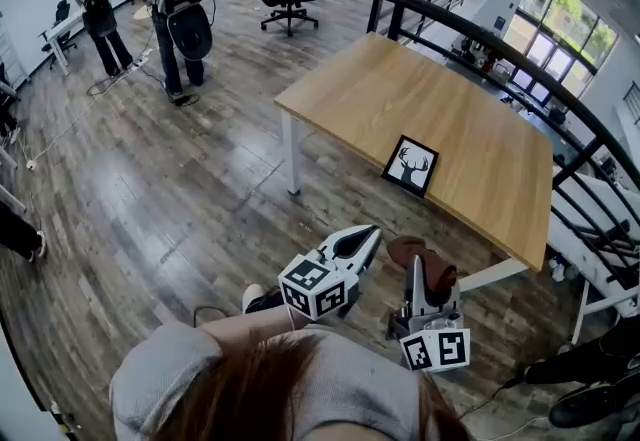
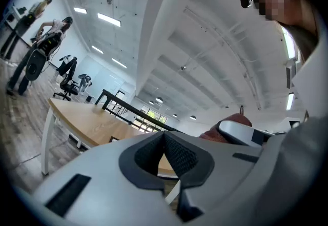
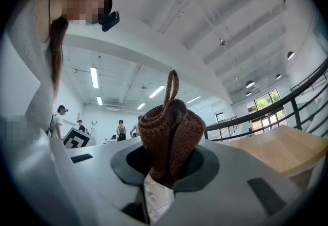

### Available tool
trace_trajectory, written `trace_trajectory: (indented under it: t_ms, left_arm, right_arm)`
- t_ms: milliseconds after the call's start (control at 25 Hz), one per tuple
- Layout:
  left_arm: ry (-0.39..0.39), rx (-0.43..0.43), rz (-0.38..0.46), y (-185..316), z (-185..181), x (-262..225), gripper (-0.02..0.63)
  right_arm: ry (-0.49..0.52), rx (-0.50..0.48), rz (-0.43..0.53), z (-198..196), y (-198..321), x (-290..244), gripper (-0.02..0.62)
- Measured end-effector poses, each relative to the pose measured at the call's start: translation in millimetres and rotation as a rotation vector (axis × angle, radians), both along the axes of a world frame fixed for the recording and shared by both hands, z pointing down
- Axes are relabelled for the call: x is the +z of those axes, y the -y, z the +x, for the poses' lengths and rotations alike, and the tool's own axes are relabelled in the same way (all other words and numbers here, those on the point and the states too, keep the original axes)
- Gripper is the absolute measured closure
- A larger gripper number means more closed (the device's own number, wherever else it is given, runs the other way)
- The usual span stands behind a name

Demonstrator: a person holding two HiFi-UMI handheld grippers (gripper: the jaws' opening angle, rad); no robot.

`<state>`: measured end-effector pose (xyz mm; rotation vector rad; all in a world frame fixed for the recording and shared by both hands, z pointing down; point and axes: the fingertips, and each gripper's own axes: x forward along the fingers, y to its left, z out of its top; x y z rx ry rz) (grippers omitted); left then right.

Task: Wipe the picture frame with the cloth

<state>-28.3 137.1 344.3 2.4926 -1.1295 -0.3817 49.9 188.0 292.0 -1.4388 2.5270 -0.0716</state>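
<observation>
A black picture frame (image 1: 411, 165) bearing a stag silhouette sat near the front edge of the pale wooden table (image 1: 480, 119), well apart from the bunched brown knitted cloth (image 3: 171, 138) clenched in the fingers of the right gripper (image 1: 427, 274). The left gripper (image 1: 368, 235) had its fingers closed on nothing. An unbraced wipe might push the frame off the edge. No writing was legible.

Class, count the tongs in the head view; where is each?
2. The left tongs sit low at centre, shut and empty; the right tongs, just right of them, grip the brown cloth. None seem hidden.
</observation>
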Motion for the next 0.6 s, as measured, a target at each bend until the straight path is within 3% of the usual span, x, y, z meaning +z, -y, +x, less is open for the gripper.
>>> trace_trajectory:
  t_ms: [280, 600]
  left_arm:
    - [0.047, 0.011, 0.069, 2.3, -1.0, -15.3, 0.597]
    - [0.042, 0.029, 0.049, -1.7, -7.1, -7.4, 0.597]
  right_arm:
    - [0.01, 0.006, 0.034, -5.1, 5.6, -10.6, 0.499]
    - [-0.011, 0.009, 0.023, -15.3, 2.8, -5.4, 0.499]
